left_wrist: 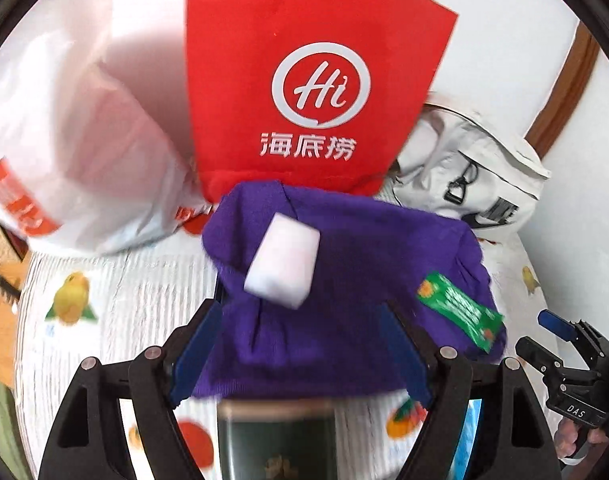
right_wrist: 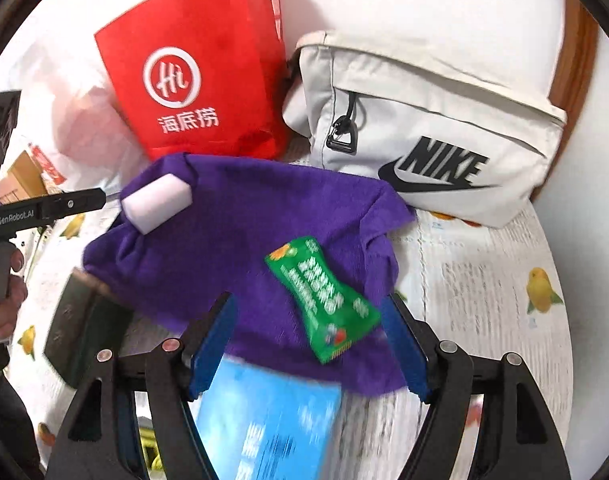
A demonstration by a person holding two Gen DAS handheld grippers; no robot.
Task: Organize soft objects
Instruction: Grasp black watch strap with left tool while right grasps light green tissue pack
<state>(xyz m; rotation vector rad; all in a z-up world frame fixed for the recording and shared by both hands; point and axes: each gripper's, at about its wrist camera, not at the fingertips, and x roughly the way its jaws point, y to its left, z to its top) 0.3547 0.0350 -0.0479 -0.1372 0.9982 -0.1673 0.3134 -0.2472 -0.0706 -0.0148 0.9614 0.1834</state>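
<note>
A purple cloth (left_wrist: pixel 344 300) (right_wrist: pixel 244 240) lies crumpled on the fruit-print tablecloth (left_wrist: pixel 124 300) (right_wrist: pixel 484 300). A white sponge block (left_wrist: pixel 282 260) (right_wrist: pixel 156 202) rests on its left part and a green sachet (left_wrist: pixel 460 312) (right_wrist: pixel 324 300) on its right part. My left gripper (left_wrist: pixel 300 344) is open, its blue pads on either side of the cloth's near edge. My right gripper (right_wrist: pixel 308 344) is open, its pads on either side of the sachet and the cloth's near edge. The left gripper's body shows at the left edge of the right wrist view (right_wrist: pixel 44 208), and the right gripper at the right edge of the left wrist view (left_wrist: pixel 564 344).
A red paper bag (left_wrist: pixel 304 80) (right_wrist: pixel 200 76), a white plastic bag (left_wrist: pixel 84 140) (right_wrist: pixel 64 112) and a white Nike pouch (left_wrist: pixel 472 176) (right_wrist: pixel 432 132) stand behind the cloth. A dark green box (left_wrist: pixel 276 440) (right_wrist: pixel 84 324) and a blue packet (right_wrist: pixel 268 420) lie near the grippers.
</note>
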